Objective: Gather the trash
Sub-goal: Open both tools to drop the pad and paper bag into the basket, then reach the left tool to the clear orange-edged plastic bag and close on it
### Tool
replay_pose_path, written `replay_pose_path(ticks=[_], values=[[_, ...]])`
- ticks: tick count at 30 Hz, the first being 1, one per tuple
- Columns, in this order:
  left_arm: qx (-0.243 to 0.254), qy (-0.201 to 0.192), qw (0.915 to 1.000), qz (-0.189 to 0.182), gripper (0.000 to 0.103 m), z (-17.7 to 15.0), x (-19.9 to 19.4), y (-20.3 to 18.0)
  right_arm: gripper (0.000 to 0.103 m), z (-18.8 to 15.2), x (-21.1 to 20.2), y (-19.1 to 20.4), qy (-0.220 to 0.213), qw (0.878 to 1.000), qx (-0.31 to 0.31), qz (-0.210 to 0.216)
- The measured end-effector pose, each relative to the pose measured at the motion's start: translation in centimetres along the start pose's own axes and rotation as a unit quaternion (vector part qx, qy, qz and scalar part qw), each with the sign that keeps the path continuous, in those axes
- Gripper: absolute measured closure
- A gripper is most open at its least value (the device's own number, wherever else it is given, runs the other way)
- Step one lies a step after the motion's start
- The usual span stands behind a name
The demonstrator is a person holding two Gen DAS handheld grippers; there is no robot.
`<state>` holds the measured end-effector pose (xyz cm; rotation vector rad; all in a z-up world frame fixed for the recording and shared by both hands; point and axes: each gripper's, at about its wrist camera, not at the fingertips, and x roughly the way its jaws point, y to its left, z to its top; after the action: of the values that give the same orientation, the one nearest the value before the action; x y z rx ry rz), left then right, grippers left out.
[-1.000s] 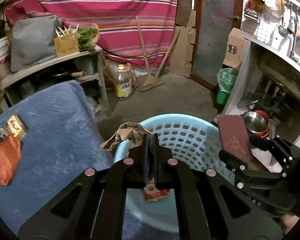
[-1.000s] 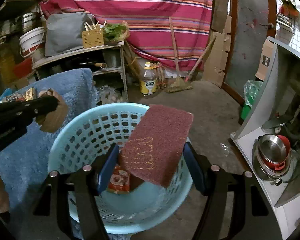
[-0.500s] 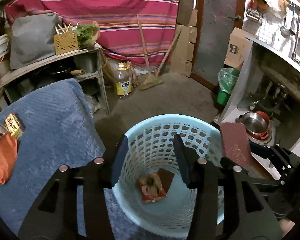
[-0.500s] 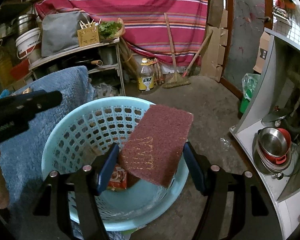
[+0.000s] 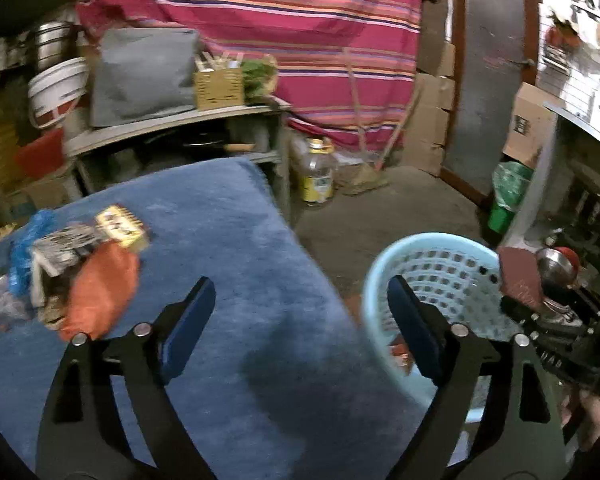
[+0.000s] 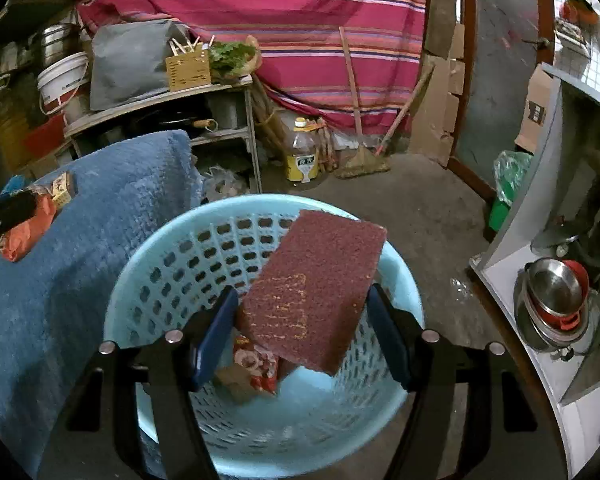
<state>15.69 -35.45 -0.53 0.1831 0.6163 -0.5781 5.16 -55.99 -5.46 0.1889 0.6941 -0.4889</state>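
little can be read. the maroon rectangular scouring pad (image 6: 316,292), at the centre of the right wrist frame, bears faded gold printing, too worn to make out. the clear plastic bottle with a yellow label (image 6: 302,156), upper centre, carries a dark emblem, illegible. the brown cardboard box (image 6: 536,114), at the right edge, shows a black printed mark, also unreadable.

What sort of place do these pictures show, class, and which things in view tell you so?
Probably a cluttered storeroom or utility corner of a home. A broom leans on a striped cloth backdrop, stacked metal pots sit on a low shelf, and cardboard boxes pile by the door.
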Motion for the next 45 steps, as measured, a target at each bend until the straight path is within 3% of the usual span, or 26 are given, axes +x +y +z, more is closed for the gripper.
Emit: replay_pose_path(ticks=[5, 9, 18, 37, 45], values=[[-0.025, 0.000, 0.9991, 0.034, 0.012, -0.5, -1.4, 4.2, 0.034, 1.0, 0.6, 1.4, -0.002, 1.000, -0.006, -0.005], [-0.040, -0.007, 0.9974, 0.059, 0.010, -1.0, -2.7, 7.6, 0.018, 1.3, 1.0, 2.1, -0.004, 1.000, -0.009, -0.024], [-0.045, -0.024, 0.9907, 0.126, 0.006, -2.8, -6.6, 14.4, 0.017, 1.0, 0.9, 4.5, 0.001, 1.000, 0.009, -0.022], [-0.118, -0.018, 0.9694, 0.215, 0.005, -7.0, -11.0, 28.1, 0.017, 1.2, -1.7, 22.4, -0.019, 0.994, -0.090, 0.064], [-0.164, -0.021, 0.9598, 0.227, 0.005, -6.9, -11.3, 33.1, 0.017, 2.4, -2.0, 28.3, -0.021, 0.990, -0.111, 0.083]])
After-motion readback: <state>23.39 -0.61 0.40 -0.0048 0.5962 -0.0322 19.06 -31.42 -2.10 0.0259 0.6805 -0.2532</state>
